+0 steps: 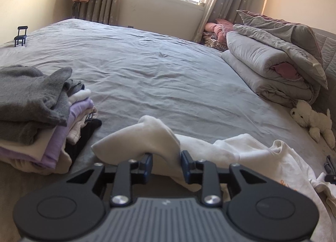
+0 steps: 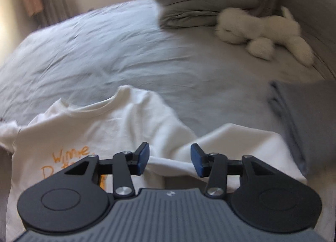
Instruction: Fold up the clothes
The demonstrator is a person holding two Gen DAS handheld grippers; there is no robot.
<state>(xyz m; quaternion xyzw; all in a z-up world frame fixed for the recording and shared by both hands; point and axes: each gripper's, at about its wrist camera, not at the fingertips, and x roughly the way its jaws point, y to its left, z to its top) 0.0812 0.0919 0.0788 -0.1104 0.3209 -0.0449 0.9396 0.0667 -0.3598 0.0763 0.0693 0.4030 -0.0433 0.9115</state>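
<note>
Landmark: white T-shirt (image 2: 88,128), spread on the grey bed sheet (image 1: 147,69) at its near edge.
Folded clothes stack (image 1: 42,116): left of the T-shirt; grey garment on top, lilac and cream layers beneath, black at the base.
Left gripper (image 1: 166,162): low over the T-shirt's left side, pointing across the bed; jaws partly closed, with a raised fold of the white fabric between the blue pads (a light pinch; firm contact on both pads cannot be confirmed).
T-shirt print: orange handwritten lettering on the chest, first line reads roughly "Winnie"; second line starts with "D", remainder covered by the gripper body.
Right gripper (image 2: 170,161): low over the T-shirt's right sleeve area, pointing toward the collar side; jaws spread apart, pads clear of the cloth, nothing held.
Grey folded garment (image 2: 304,116): right of the T-shirt, touching its edge.
White plush toy (image 2: 262,32): beyond the T-shirt, to the right, against the folded grey duvet (image 2: 210,0) (right view is motion-blurred).
</note>
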